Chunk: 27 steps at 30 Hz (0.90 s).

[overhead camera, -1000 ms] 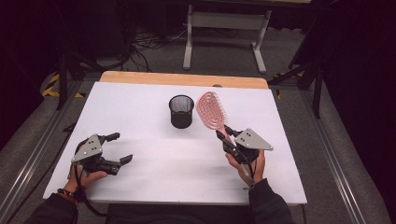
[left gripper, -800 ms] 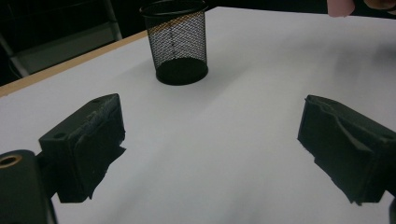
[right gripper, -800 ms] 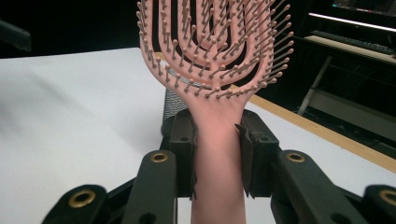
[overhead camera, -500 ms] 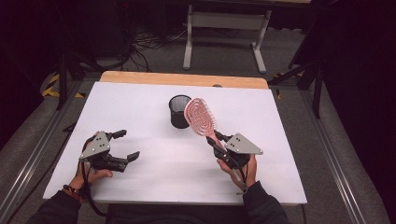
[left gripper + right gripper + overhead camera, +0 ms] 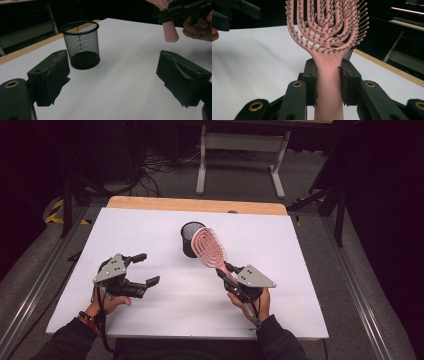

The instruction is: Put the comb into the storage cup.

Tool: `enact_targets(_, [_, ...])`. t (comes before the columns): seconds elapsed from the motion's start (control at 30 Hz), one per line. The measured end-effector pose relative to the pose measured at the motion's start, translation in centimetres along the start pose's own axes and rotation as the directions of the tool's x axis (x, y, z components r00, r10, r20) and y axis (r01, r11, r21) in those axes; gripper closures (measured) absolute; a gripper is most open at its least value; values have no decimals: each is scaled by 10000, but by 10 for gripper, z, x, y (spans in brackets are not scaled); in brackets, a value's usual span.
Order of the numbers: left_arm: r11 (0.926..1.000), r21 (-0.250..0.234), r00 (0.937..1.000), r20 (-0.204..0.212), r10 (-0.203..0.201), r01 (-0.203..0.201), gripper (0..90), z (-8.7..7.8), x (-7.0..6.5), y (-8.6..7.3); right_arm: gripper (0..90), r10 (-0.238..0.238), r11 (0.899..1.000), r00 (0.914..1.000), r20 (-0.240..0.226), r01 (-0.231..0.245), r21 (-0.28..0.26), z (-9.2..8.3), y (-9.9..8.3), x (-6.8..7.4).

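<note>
White table [image 5: 150, 225]: one hairbrush [image 5: 209, 249], one cup [image 5: 190, 239]

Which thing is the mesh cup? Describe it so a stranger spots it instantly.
On the white table, look toward the far wooden edge, near the middle. The mesh cup stands upright there, black, round and empty, just behind the pink hairbrush clamped in the right gripper.
</note>
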<state>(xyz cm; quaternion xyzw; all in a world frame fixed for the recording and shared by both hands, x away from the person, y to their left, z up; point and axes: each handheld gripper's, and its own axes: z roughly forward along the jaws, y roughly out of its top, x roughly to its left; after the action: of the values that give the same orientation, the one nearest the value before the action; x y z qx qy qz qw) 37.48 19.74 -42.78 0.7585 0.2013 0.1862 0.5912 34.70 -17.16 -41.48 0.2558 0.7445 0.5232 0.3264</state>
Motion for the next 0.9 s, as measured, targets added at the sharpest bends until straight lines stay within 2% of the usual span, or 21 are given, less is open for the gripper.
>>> enact_targets(0.13, [9998, -181, 9992, 385, 91, -84, 136, 16, -7, 12, 697, -85, 9999, 9999, -98, 85, 53, 3, -1, 5])
enact_targets(0.2, [9994, -340, 9984, 565, -23, 42, 143, 23, -11, 15, 697, -108, 9999, 9998, -158, 109, 67, 4, -1, 7])
enact_targets(0.43, [9983, -568, 9955, 942, -61, 115, 179, 48, -24, 29, 697, -233, 9997, 9992, -326, 237, 117, 9, -3, 15])
enact_targets(0.63, [9977, -651, 9960, 882, -120, 178, 226, 64, -36, 38, 697, -405, 9991, 9988, -290, 408, 131, 12, -5, 20])
enact_targets(0.77, [9959, -764, 9960, 782, -428, 488, 243, 75, -42, 41, 696, -501, 9986, 9985, -226, 505, 152, 15, -6, 25])
enact_targets(0.87, [9948, -875, 9965, 695, -462, 523, 296, 78, -44, 42, 696, -524, 9984, 9986, -114, 526, 187, 18, -8, 28])
enact_targets(0.9, [9941, -884, 9951, 808, -562, 633, 312, 79, -44, 43, 696, -580, 9981, 9983, -101, 582, 193, 18, -9, 29])
